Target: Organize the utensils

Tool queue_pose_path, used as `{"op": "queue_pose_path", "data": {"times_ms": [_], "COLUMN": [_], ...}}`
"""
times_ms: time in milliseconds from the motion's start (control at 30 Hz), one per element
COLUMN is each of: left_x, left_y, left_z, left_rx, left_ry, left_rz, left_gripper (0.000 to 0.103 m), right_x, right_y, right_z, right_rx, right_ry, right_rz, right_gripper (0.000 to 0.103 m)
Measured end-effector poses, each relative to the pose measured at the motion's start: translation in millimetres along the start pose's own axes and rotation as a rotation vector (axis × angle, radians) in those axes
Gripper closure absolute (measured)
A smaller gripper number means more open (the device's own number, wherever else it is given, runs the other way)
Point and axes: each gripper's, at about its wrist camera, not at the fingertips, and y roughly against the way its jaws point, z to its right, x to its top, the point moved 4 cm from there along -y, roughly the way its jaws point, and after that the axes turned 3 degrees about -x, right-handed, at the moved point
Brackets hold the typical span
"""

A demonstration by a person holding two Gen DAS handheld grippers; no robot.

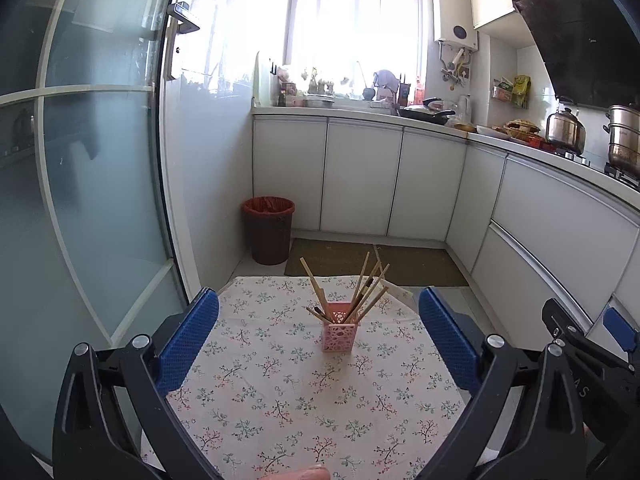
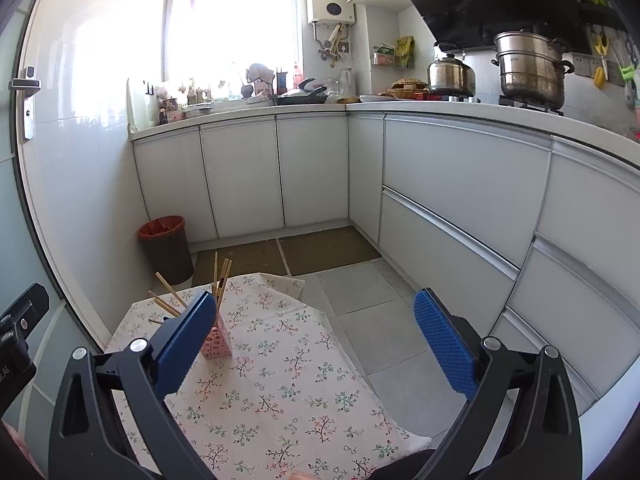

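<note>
Chopsticks of pale wood (image 1: pixel 362 294) upright, splayed in pink perforated plastic holder (image 1: pixel 338 332), centred ahead of left gripper (image 1: pixel 318 334); right gripper (image 2: pixel 314 346) offset rightward. Both spread wide, empty.

Very little can be read. In the left wrist view, at the right edge of the frame, the black body of the right gripper (image 1: pixel 592 364) carries pale letters running sideways; "A S" shows, probably part of a longer word. In the right wrist view, at the far left edge, the black body of the left gripper (image 2: pixel 16 344) bears letters that look like "KAI", cut off by the frame. The packets on the wall rack (image 1: pixel 512 90) carry print too small to read.
</note>
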Motion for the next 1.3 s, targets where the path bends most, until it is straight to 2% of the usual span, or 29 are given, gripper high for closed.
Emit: {"op": "queue_pose_path", "data": {"times_ms": [200, 600, 1300], "left_x": [-8, -12, -15], "left_y": [1, -2, -8], "left_z": [5, 7, 12], "left_rx": [0.001, 0.015, 0.014], "left_ry": [-0.012, -0.017, -0.027], "left_rz": [-0.022, -0.033, -0.054], "left_gripper": [0.007, 0.007, 0.007], "right_x": [-4, -7, -8], "right_y": [9, 2, 1], "right_z": [1, 2, 3], "right_rx": [-0.007, 0.005, 0.027], "right_ry": [0.01, 0.005, 0.003], "right_rz": [0.02, -0.013, -0.023], "right_gripper": [0.007, 0.007, 0.007]}}
